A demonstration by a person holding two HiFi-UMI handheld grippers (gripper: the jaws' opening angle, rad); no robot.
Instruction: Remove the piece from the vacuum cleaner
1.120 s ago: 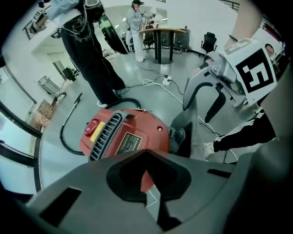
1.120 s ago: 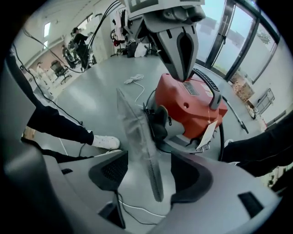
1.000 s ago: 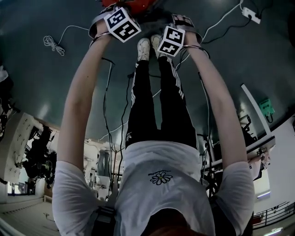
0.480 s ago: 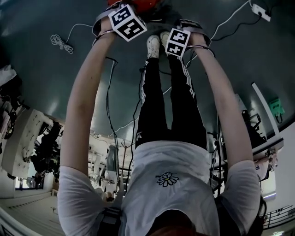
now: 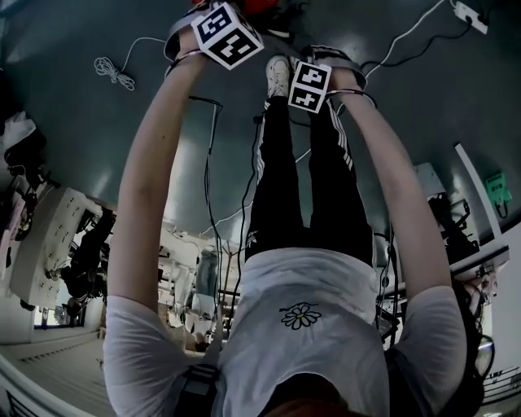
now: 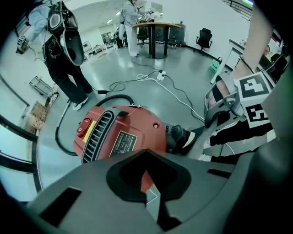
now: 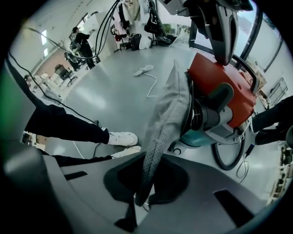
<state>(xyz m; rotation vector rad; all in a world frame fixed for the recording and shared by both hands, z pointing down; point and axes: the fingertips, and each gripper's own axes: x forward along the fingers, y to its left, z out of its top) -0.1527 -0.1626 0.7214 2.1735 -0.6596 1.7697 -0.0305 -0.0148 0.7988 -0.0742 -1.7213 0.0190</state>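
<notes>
The red vacuum cleaner (image 6: 123,132) stands on the floor in front of my feet; only its top edge (image 5: 259,6) shows in the head view. A grey mesh filter cloth (image 7: 167,114) hangs out of its front opening, beside the teal base (image 7: 206,137). My right gripper (image 7: 139,199) is shut on the cloth's lower end. My left gripper (image 6: 149,194) looks shut, with its tips down on the vacuum's red top (image 7: 226,59). Both marker cubes (image 5: 226,34) (image 5: 309,85) sit above the vacuum, and the jaws are hidden in the head view.
A black hose (image 6: 64,137) loops round the vacuum's left side. White cables (image 6: 160,77) and a coiled cord (image 7: 144,71) lie on the grey floor. My white shoes (image 7: 121,137) stand close to the vacuum. A person (image 6: 64,55) stands behind it, and a round table (image 6: 155,27) is further back.
The head view has shifted a little. My right gripper's cube has come slightly toward my body relative to my shoes. The left cube stays over the vacuum.
</notes>
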